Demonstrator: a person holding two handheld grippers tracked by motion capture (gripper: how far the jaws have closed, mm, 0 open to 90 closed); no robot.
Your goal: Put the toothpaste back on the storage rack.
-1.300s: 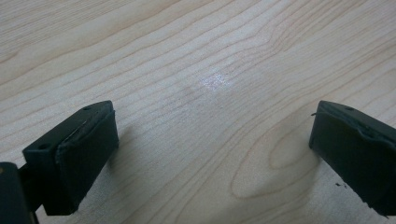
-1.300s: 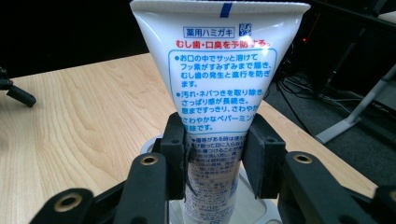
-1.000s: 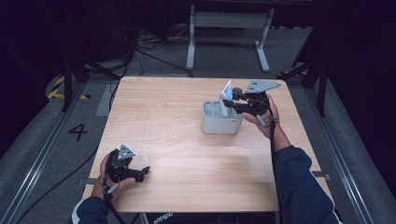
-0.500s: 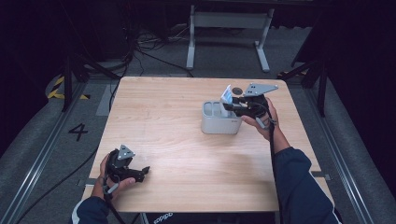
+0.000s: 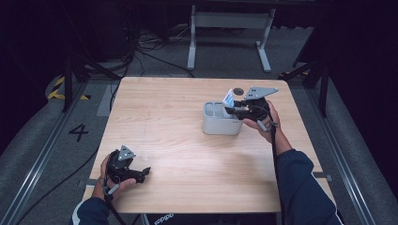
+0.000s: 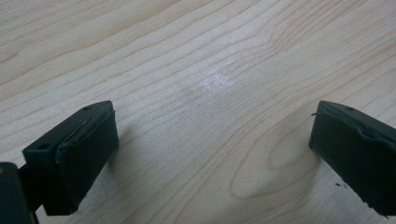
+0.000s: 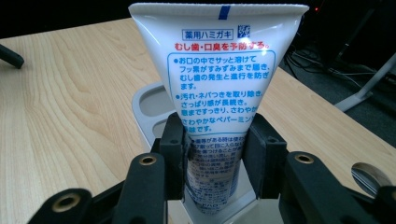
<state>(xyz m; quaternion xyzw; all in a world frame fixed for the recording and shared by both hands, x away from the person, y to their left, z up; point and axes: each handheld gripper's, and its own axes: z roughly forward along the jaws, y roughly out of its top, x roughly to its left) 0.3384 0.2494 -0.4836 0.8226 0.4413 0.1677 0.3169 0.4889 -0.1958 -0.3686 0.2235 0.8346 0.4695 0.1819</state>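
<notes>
The right gripper [image 7: 212, 154] pinches a toothpaste tube [image 7: 219, 88] low on its body, cap end down in the grey holder [image 5: 220, 125] directly beneath. If it lets go early, the tall crimped end may tip the tube over. The left gripper [image 6: 212, 154] rests wide open and empty on the counter [image 6: 201, 60].

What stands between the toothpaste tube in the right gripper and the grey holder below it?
Nothing visible stands between them. The right gripper is shut on the toothpaste tube, held upright, and its lower end already reaches the grey holder. The left gripper rests far away near the table's front edge.
</notes>
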